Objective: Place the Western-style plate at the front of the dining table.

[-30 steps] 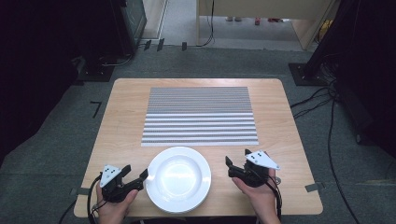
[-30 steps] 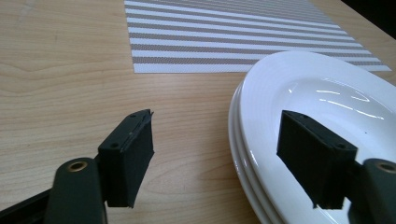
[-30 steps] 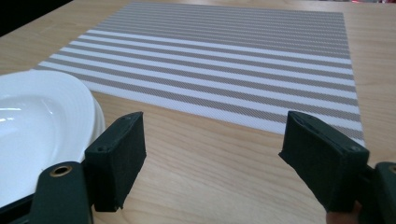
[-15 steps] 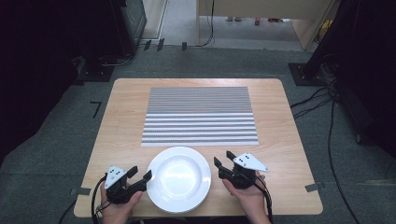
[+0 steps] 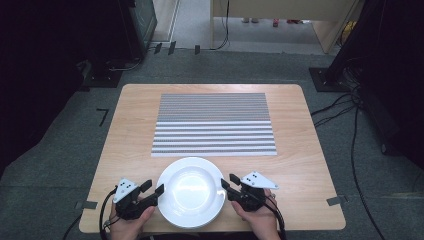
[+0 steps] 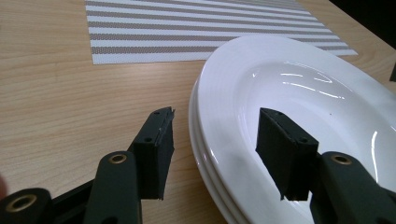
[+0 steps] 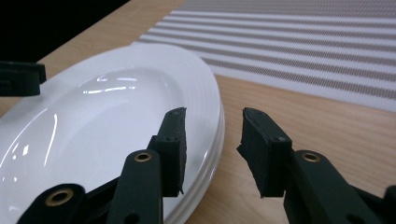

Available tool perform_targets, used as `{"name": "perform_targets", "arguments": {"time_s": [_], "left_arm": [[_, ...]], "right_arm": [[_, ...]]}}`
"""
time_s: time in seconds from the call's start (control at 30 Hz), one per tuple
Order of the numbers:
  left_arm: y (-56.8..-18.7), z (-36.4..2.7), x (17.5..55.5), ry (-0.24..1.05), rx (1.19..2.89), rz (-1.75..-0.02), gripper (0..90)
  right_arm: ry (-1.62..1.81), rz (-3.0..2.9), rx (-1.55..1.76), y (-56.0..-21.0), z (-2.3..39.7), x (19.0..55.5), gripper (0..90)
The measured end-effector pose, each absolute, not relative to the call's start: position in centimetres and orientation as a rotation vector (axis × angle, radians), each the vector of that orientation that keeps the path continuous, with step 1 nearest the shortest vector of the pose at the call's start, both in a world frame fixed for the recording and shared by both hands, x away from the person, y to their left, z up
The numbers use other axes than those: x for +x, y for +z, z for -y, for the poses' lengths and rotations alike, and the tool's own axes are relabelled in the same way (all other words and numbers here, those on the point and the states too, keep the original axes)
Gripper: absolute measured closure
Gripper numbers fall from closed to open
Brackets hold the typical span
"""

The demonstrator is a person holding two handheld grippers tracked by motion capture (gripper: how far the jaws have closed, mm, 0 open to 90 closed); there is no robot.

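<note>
Closing in from both sides, the left tool (image 5: 152, 190) and the right tool (image 5: 227, 184) are straddling the rim of the plates (image 5: 190, 191), which are sitting as a stack of what looks like two or three near the front edge of the surface (image 5: 300, 165), just short of the striped mat (image 5: 214, 125). Both sets of jaws have just been narrowing, yet in each gripper view the pads are still standing off the china, one above the bowl and one outside the rim, so neither tool is grasping anything so far. What is worrying me is the stack: the jaws could be catching only the top plate, or biting two rims unevenly, and the glazed edge is looking slippery. If one side is clamping before the other, the stack could be skidding sideways or tipping. Lifting with unequal height would be tilting the plates and letting the lower ones slide off toward the near edge.
</note>
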State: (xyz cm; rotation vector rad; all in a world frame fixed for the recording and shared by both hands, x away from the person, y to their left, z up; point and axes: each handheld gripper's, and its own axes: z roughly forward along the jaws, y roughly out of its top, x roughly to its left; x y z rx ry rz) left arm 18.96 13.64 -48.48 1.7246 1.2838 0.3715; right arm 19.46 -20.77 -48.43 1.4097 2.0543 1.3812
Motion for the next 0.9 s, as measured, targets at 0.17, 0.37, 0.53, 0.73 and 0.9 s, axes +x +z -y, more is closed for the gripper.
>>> {"name": "perform_targets", "arguments": {"time_s": [0.17, 0.37, 0.53, 0.73, 0.9], "left_arm": [[-48.7, -13.4, 19.0, 0.361, 1.753, -1.266, 50.6], [-48.9, -13.2, 19.0, 0.351, 1.786, -1.257, 51.7], [-49.0, -13.1, 19.1, 0.326, 1.803, -1.254, 51.9], [-49.2, -13.0, 19.2, 0.327, 1.812, -1.257, 51.6], [-49.2, -12.9, 19.2, 0.328, 1.816, -1.261, 50.6]], "right_arm": [[1.392, -2.096, 1.415, -48.8, 20.7, 19.4, 68.5], [1.487, -2.069, 1.479, -49.1, 20.9, 19.3, 71.4], [1.547, -2.039, 1.555, -49.3, 21.3, 19.5, 74.6], [1.574, -2.03, 1.655, -49.5, 21.6, 19.7, 76.9], [1.611, -2.013, 1.744, -49.6, 21.9, 19.9, 78.0]]}}
